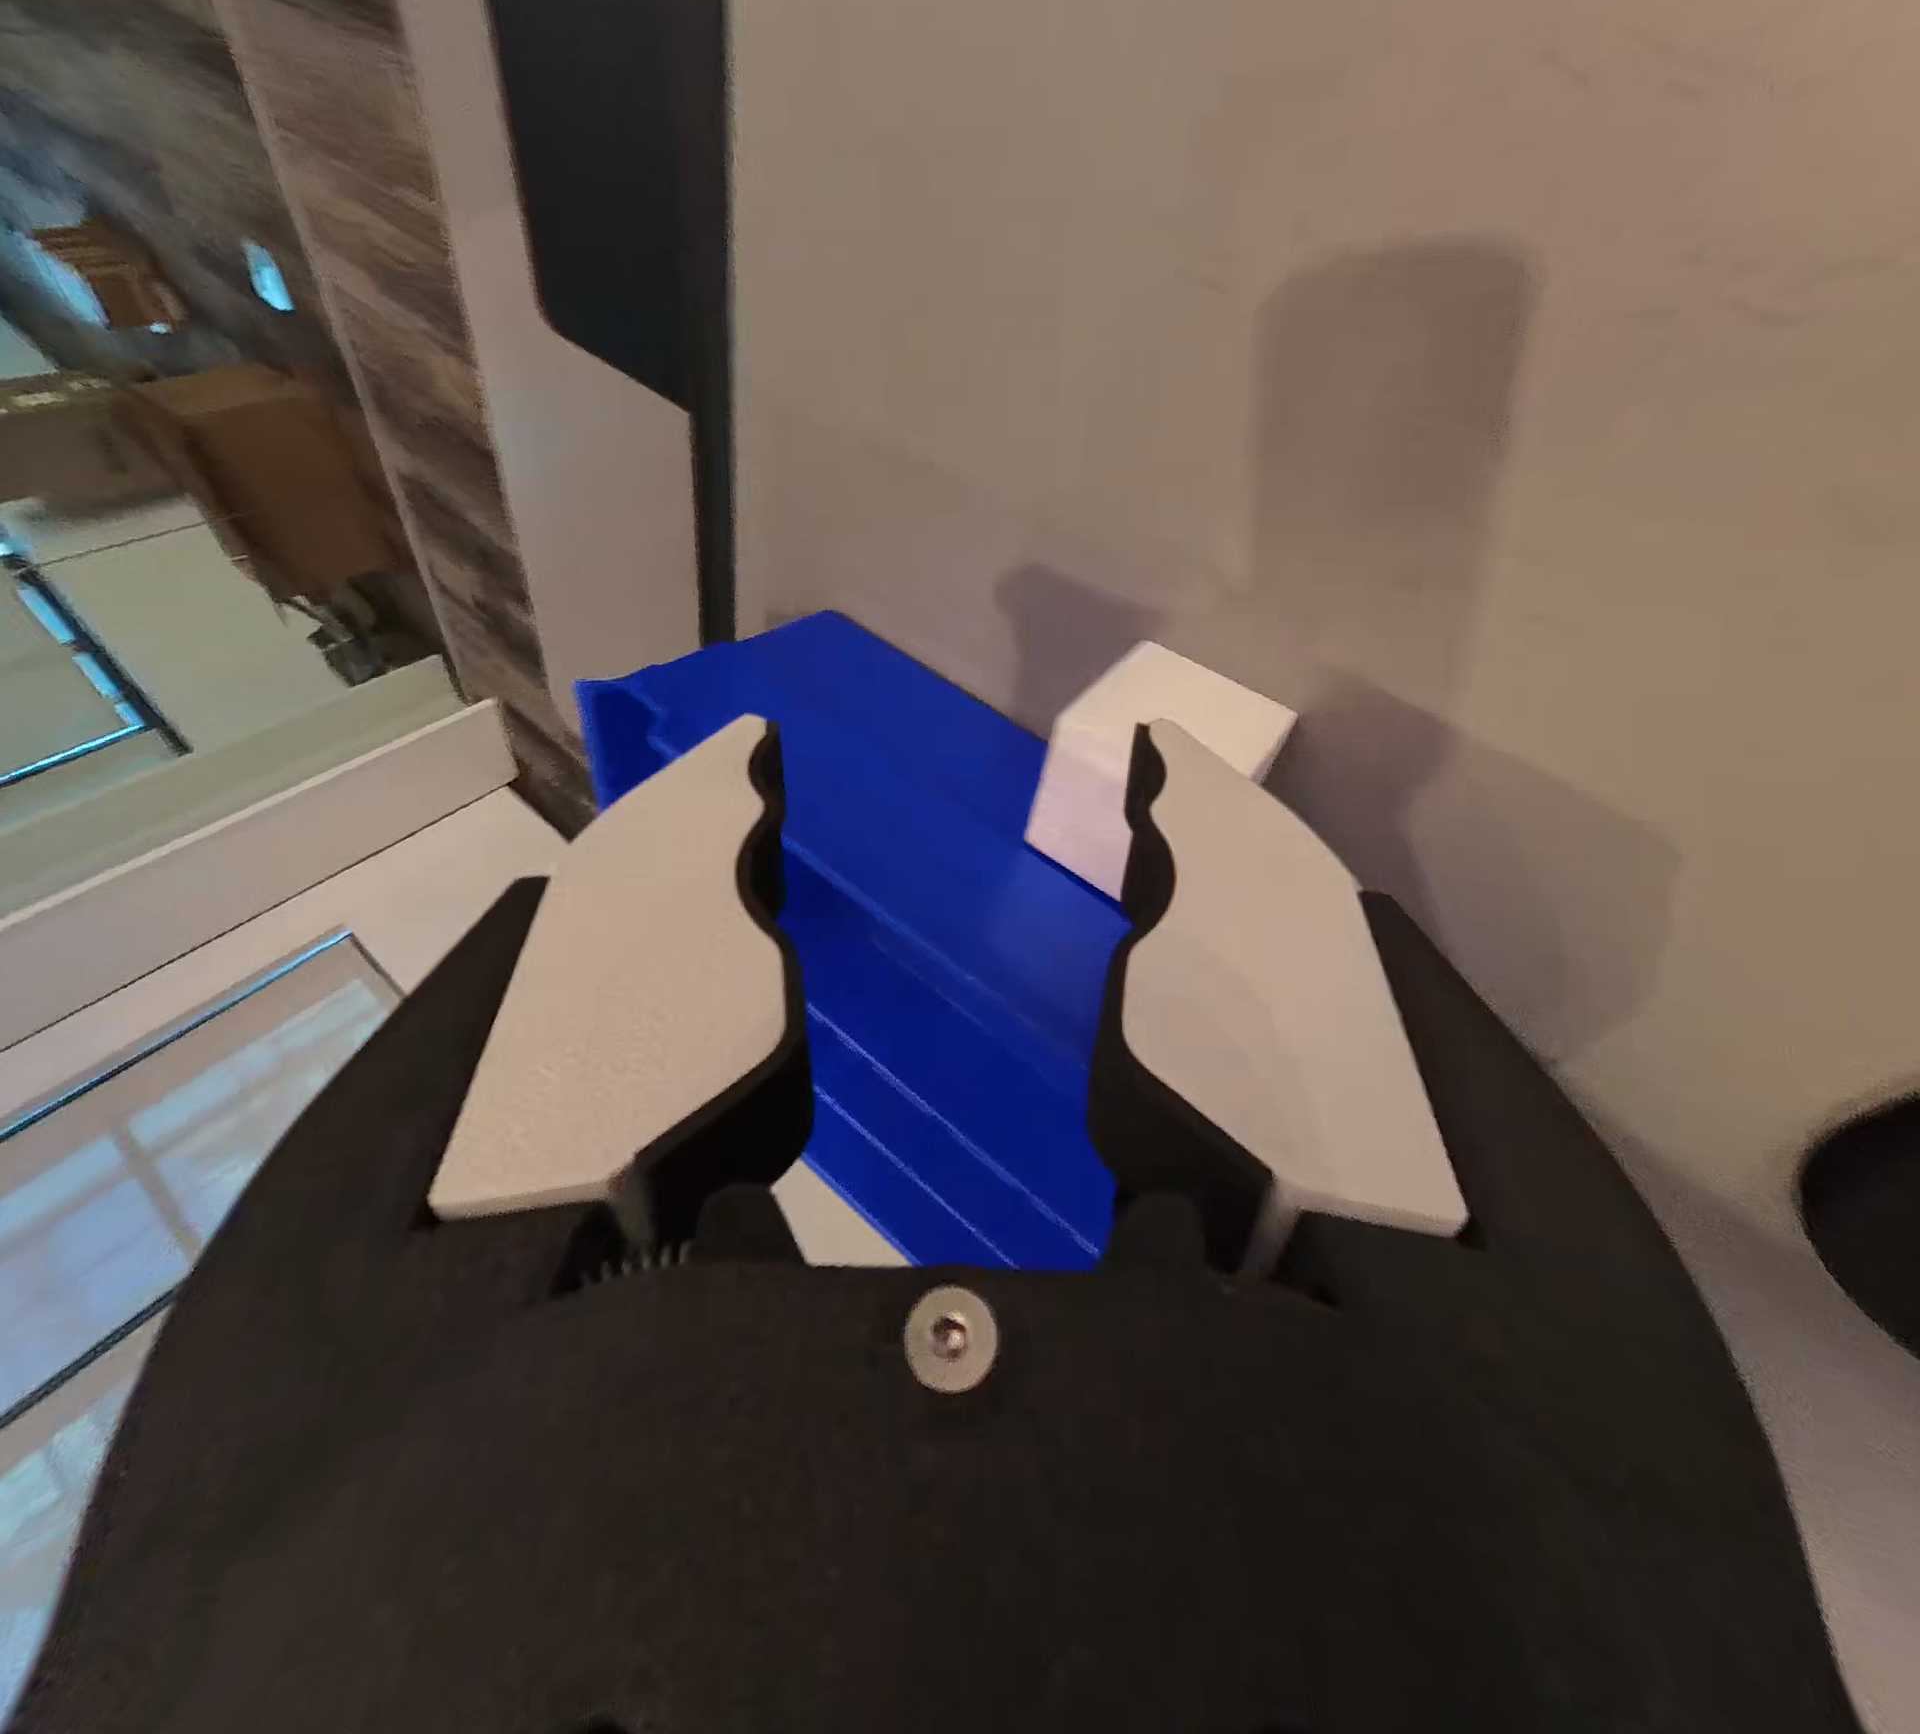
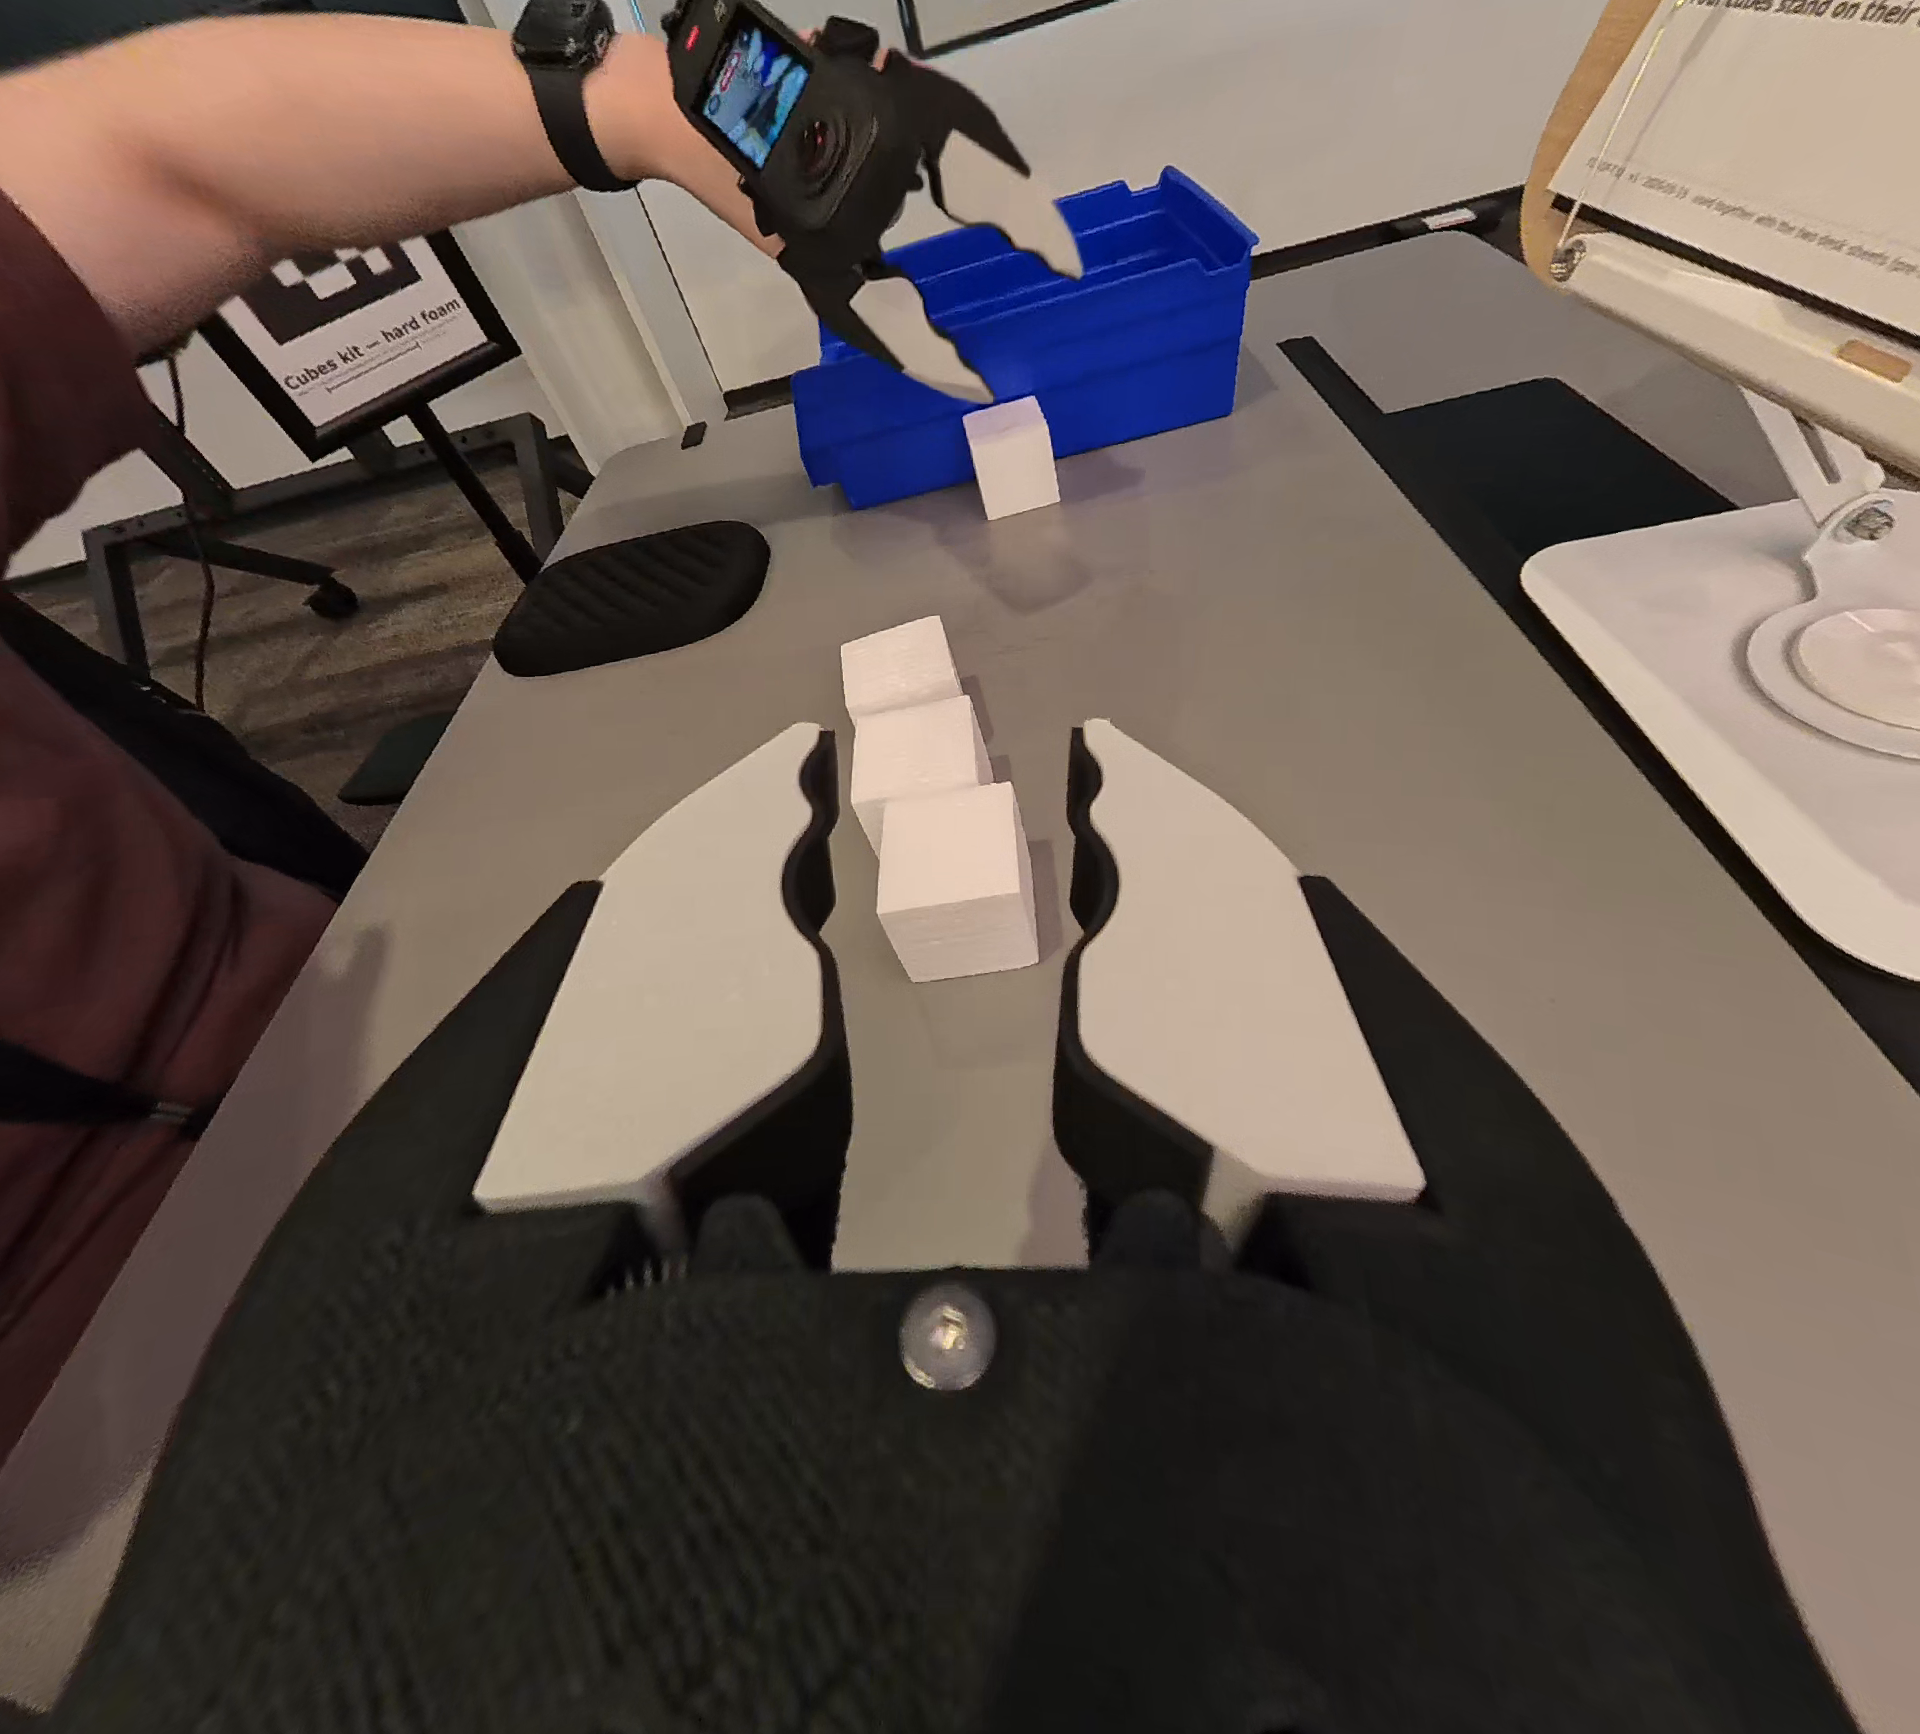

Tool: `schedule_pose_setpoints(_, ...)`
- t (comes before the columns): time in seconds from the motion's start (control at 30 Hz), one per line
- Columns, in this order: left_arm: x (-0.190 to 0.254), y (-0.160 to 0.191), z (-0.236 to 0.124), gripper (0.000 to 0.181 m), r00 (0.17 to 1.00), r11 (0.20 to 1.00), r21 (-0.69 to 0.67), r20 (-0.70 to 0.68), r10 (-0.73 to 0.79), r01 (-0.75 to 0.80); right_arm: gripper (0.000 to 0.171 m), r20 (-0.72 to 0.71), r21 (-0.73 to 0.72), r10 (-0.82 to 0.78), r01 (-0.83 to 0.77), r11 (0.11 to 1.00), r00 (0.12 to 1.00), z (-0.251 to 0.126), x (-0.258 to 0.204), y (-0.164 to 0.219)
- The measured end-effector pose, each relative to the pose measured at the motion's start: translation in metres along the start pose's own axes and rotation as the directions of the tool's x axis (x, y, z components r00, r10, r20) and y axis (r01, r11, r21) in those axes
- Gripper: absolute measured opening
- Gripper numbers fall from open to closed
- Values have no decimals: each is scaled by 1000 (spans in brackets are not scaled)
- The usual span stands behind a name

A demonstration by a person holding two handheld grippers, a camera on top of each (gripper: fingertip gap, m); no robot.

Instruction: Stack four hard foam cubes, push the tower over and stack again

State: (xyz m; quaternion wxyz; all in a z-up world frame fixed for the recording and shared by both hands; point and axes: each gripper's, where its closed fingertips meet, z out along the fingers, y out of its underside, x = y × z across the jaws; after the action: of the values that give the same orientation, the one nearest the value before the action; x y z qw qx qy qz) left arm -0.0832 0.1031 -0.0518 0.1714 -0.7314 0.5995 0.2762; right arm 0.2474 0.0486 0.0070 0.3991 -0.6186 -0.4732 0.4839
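Observation:
Three white foam cubes lie in a row on the grey table (image 2: pixel 1299 749): a near one (image 2: pixel 956 884), a middle one (image 2: pixel 914 749) and a far one (image 2: pixel 899 661). My right gripper (image 2: pixel 954 739) is open and empty; the near cube shows between its fingers without touching them. A fourth cube (image 2: pixel 1010 458) stands against the blue bin (image 2: pixel 1091 354). My left gripper (image 2: pixel 1023 323) is open and empty just above that cube. In the left wrist view the left gripper (image 1: pixel 956 734) is open over the bin (image 1: pixel 914 853), with the cube (image 1: pixel 1195 697) by its right finger.
A black wrist rest (image 2: pixel 634 593) lies at the table's left edge. A white stand base (image 2: pixel 1662 645) and a clipboard with a sheet (image 2: pixel 1766 126) are on the right. A sign on an easel (image 2: pixel 353 334) stands left of the table. The person's arm (image 2: pixel 312 126) reaches across. There is about 35 centimeters between the tips of the two grippers.

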Motion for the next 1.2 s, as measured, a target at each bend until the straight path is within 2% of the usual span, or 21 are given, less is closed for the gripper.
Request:
schedule_pose_setpoints(0.13,20,10,13,60,988,998,-67,-154,-5,-5,43,-6,-11,9,-9,1000,1000,0,2,2)
schedule_pose_setpoints(0.2,33,18,21,67,968,992,-124,-250,-21,-10,43,-4,-24,8,-8,1000,1000,2,1,4)
schedule_pose_setpoints(0.33,38,41,36,81,953,970,-181,-282,107,-163,44,-17,-50,-10,9,999,1000,2,2,8)
schedule_pose_setpoints(0.4,44,45,40,82,938,961,-195,-321,127,-197,44,-12,-42,-1,1,999,1000,2,3,7)
schedule_pose_setpoints(0.63,44,55,60,80,924,929,-241,-330,193,-281,44,-10,-84,26,-27,996,1000,9,9,20)
schedule_pose_setpoints(0.73,43,52,62,70,921,926,-227,-319,222,-302,45,-4,-115,30,-30,993,1000,13,10,28)
schedule_pose_setpoints(0.83,48,44,62,67,919,933,-198,-319,230,-302,45,-1,-128,50,-49,991,999,15,13,34)
schedule_pose_setpoints(0.97,54,55,64,59,896,894,-250,-349,275,-372,45,1,-132,67,-66,989,998,14,14,38)
schedule_pose_setpoints(1.2,50,50,47,58,921,923,-236,-320,221,-304,45,28,-122,70,-66,990,997,13,7,35)
